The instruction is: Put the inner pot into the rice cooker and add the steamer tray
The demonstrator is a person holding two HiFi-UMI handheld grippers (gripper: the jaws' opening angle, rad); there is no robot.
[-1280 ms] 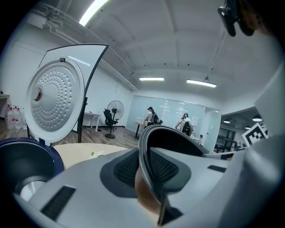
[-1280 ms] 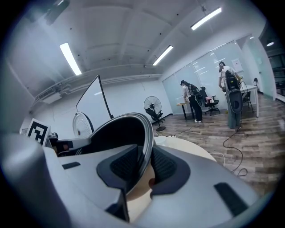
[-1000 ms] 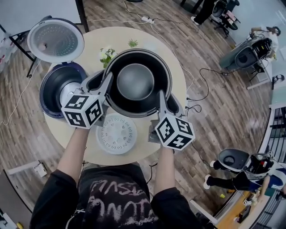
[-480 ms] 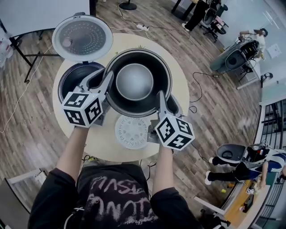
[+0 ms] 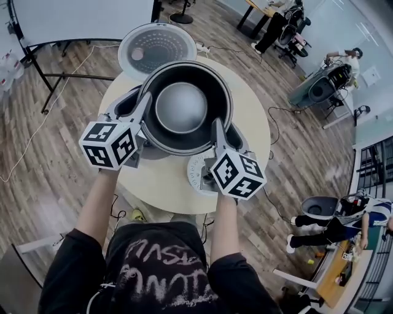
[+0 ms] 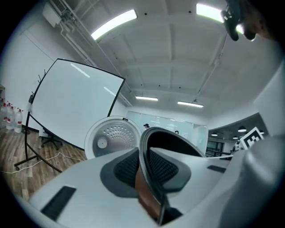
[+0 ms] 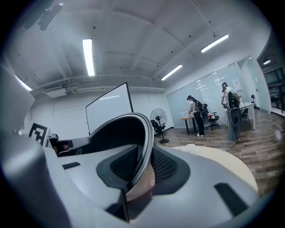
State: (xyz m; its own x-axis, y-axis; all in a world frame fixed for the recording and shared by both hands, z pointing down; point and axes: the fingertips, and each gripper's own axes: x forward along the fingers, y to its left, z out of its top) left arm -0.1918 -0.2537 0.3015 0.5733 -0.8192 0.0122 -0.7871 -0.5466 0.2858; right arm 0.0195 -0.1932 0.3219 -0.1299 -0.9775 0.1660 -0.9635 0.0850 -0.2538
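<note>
Left tongs (image 5: 146, 103), right tongs (image 5: 216, 126) grip inner pot's (image 5: 182, 108) opposite rims above table (image 5: 164, 187)

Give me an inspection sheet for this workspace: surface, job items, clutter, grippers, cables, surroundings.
Surface: round light-wood table.
Job's things: inner pot held up by its rim; rice cooker lid open behind it; steamer tray flat on the table, partly hidden by the right gripper.
Clutter: one small white thing on the table, too blurred to name.
Grippers: left gripper and right gripper each clamp the pot's rim, opposite sides.
Cables: black cable on the floor right of the table.
Surroundings: whiteboard, wood floor, people at a far desk.
</note>
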